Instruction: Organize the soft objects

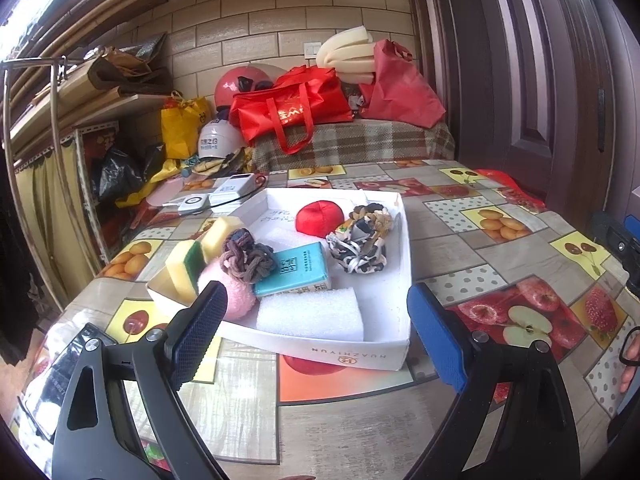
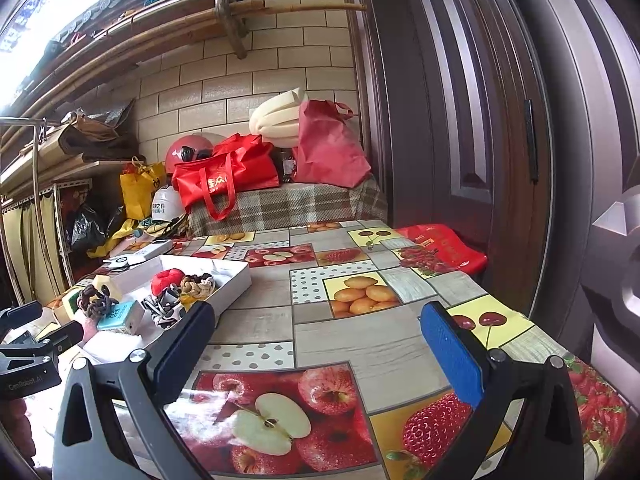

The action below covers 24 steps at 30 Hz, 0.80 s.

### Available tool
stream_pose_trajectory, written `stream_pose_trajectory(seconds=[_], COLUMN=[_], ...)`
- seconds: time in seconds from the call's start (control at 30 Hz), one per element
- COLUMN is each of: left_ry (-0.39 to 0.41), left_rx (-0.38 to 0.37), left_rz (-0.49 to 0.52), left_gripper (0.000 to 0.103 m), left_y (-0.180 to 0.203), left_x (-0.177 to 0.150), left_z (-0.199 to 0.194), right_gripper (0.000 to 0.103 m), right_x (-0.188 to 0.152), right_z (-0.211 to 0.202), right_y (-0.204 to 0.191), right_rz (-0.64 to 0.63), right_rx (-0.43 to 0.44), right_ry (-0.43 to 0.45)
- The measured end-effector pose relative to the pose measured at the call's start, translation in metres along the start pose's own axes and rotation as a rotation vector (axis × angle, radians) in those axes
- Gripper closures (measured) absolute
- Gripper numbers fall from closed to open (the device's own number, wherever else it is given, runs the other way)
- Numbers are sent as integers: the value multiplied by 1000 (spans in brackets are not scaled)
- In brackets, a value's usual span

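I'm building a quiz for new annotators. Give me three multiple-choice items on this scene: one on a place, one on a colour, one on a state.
1. Where is the red ball?
A. in the white box
B. on the tablecloth
C. in the left gripper

2. What colour is the packet beside the foam block?
A. yellow
B. teal
C. black

3. How does the right gripper stand?
A. shut on a sponge
B. shut, empty
C. open, empty

Answers: 1 A, the ball lies inside the box walls, near the far end. 2 B, its face is teal with white print. 3 C, the pads stand wide apart with only tablecloth between them.
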<state>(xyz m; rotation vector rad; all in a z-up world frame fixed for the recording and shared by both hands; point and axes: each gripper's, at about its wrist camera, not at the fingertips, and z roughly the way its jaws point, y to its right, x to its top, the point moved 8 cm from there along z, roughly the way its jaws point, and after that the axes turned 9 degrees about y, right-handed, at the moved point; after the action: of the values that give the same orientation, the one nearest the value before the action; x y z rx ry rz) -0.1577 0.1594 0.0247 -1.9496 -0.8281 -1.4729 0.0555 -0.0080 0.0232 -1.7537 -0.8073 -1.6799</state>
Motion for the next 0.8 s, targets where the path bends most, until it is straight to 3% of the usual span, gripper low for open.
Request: stream_pose_trajectory(seconds=[0.1,0.27,0.5,0.8], left_ry=[42,77,59,-37], left_rx=[35,-50,-78,-63], left_rz=[8,-5,0,-24], left_gripper=[11,11,11,11], left_y=[-2,3,7,3], left_x=[3,8,7,-5], left_z=[-7,-12,-8,9], right_gripper=[0,0,0,0], right_x=[1,3,3,2], right_z=[-1,-3,-2,-2], right_y=[-1,-2,-4,-8], right_rz=[-4,-1,5,2], right_rx=[2,10,16,16], right_ry=[6,12,7,0])
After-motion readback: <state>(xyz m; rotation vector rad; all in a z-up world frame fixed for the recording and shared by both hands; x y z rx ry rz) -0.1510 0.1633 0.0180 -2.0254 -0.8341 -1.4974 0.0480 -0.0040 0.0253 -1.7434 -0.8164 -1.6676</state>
